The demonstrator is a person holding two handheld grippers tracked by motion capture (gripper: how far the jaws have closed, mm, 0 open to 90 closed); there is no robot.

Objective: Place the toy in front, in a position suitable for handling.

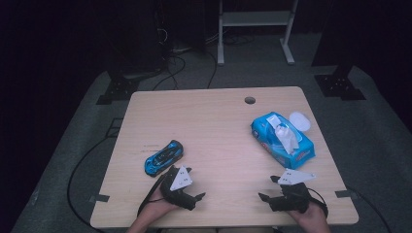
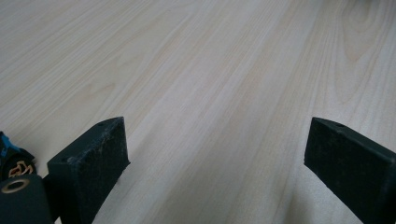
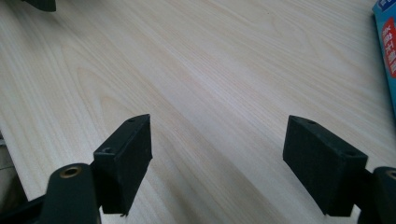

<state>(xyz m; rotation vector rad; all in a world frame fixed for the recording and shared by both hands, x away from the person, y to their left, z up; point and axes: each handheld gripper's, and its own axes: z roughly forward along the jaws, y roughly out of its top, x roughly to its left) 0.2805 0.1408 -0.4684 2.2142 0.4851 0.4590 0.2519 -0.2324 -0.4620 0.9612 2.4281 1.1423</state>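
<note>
High view: showing a pale wooden table point(image 1: 218, 126) with both grippers sitting near its front edge, each held in one of the person's hands.
Toy car point(image 1: 163, 158): lying on the left half of the table, blue and black, angled with one end pointing toward the far right; it is sitting just beyond the left gripper and is not being touched by either jaw.
Left gripper point(image 1: 190, 183): resting low at the front left, just beside the near end of the toy car; its jaws are standing wide apart with nothing between them.
Left gripper view: looking along the two black jaws across bare wood grain; the gripper point(image 2: 215, 149) is gaping open, and a sliver of the blue toy car point(image 2: 8, 148) is peeking in at the lower left edge.
Right gripper point(image 1: 268, 188): resting at the front right, well apart from the toy car; its jaws are also spread and holding nothing.
Right gripper view: showing the gripper point(image 3: 217, 144) open over bare table, with the edge of the wipes pack point(image 3: 386, 51) entering at the upper right.
Wipes pack point(image 1: 282, 141): lying on the right half of the table beyond the right gripper, blue, lid flipped open, a white wipe sticking up from its top.
Hole point(image 1: 249, 100): sitting in the tabletop near the far edge.
</note>
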